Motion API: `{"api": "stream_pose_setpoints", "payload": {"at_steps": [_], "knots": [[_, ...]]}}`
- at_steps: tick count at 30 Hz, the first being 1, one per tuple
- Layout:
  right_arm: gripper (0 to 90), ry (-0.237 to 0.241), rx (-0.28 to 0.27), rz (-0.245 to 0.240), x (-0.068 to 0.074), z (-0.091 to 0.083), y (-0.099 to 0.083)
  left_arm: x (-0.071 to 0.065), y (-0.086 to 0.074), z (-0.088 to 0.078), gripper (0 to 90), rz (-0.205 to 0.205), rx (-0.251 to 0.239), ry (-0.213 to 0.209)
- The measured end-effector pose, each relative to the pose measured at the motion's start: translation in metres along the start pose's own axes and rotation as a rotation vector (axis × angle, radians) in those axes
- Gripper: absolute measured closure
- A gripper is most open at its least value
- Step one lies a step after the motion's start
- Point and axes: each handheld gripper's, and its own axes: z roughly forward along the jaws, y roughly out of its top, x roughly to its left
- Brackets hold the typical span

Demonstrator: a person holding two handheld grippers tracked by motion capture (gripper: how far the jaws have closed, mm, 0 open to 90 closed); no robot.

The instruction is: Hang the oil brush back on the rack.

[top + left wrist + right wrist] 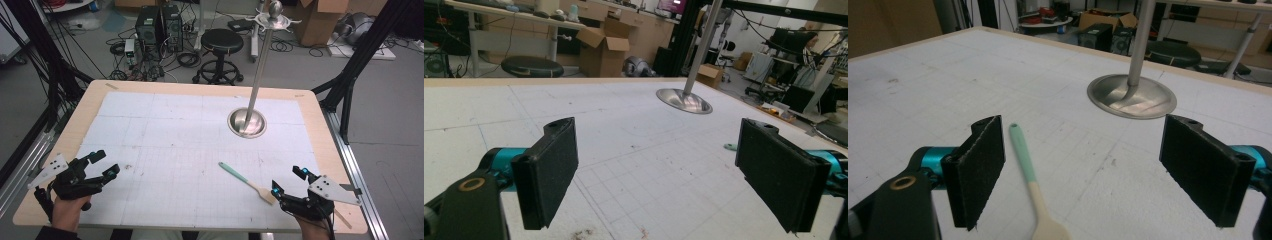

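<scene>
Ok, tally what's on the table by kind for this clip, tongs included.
Spatula with mint handle and wooden blade: 1
Metal stand with round base and upright pole: 1
Handheld tongs, both open, holding nothing: 2 (left tongs, right tongs)
Total: 4

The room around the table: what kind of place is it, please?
Most likely a robotics or engineering lab, not a home. Computer towers with tangled cables stand on the floor behind the table, open cardboard boxes sit about, and black frame struts rise beside the table's grid-marked mat.
</scene>
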Motion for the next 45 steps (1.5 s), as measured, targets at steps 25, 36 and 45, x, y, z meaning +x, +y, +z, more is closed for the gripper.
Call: {"api": "stream_pose_setpoints", "payload": {"at_steps": [25,36,45], "knots": [[23.6,0.109,0.089,-0.048,0.003,0.029,0.004,-0.004,-0.002,0.003,17.5,0.013,0.027,-0.013],[44.3,0.205,0.308,-0.123,0.006,0.067,0.005,-0.004,-0.003,0.003,17.7,0.009,0.024,-0.016],[50.5,0.228,0.421,-0.133,0.005,0.090,-0.007,-0.004,-0.003,0.003,17.8,0.007,0.027,-0.017]]}}
